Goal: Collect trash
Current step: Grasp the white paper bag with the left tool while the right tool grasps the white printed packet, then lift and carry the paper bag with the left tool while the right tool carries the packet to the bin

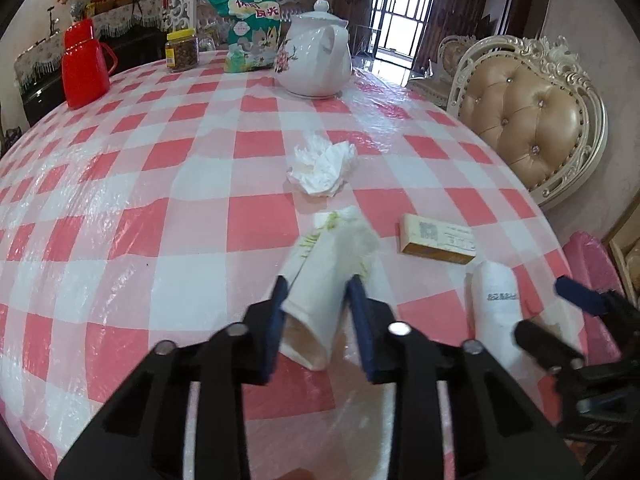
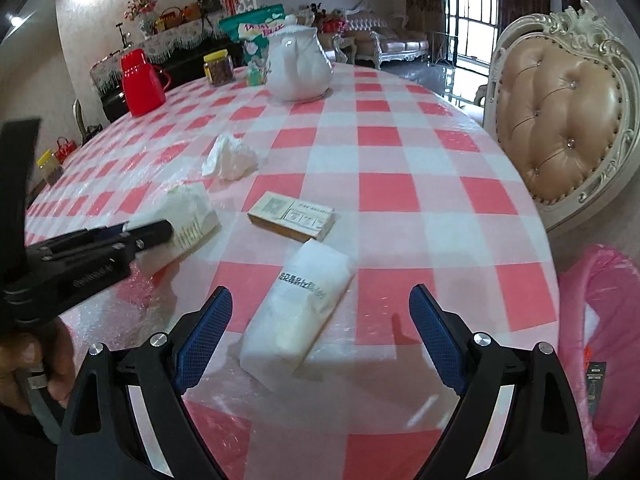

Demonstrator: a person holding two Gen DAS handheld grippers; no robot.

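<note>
My left gripper (image 1: 318, 294) is shut on a crushed white paper carton (image 1: 320, 280), which rests on the checked tablecloth; it also shows in the right wrist view (image 2: 188, 220) with the left gripper (image 2: 148, 236) on it. My right gripper (image 2: 320, 316) is open around a white plastic packet with black print (image 2: 304, 312), fingers clear of it on both sides. That packet shows in the left wrist view (image 1: 496, 304) too. A crumpled white tissue (image 1: 324, 166) and a small tan box (image 1: 438, 240) lie farther on.
A white teapot (image 1: 316, 60), a red jug (image 1: 84, 66), a jar (image 1: 182, 50) and a green snack bag (image 1: 250, 28) stand at the far side. A padded chair (image 2: 560, 120) and a bin with a pink liner (image 2: 600, 320) are at the right.
</note>
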